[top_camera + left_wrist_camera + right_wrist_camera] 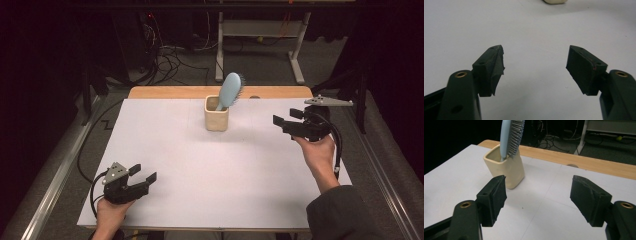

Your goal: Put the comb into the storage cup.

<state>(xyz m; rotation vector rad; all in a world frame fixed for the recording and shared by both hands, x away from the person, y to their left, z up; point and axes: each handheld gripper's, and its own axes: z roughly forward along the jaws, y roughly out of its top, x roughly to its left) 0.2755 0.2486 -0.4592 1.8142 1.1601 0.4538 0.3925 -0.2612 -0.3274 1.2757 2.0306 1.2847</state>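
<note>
A light blue hairbrush [229, 90] stands handle-down in a cream square cup [216, 120] near the table's far middle. In the right gripper view the cup [507, 168] sits ahead and to the left, the brush [510, 137] leaning out of it. My right gripper [284, 123] hovers to the right of the cup, held by a hand; its jaws are open with nothing between them [537, 197]. My left gripper [144, 173] rests near the front left of the table, open and empty [535, 67].
A white sheet [200, 170] covers the table, with a wooden edge [170, 92] along the far side. Behind the table are cables [170, 57] on the floor and a white frame leg [297, 55]. The cup's base [555, 1] peeks in at the top of the left gripper view.
</note>
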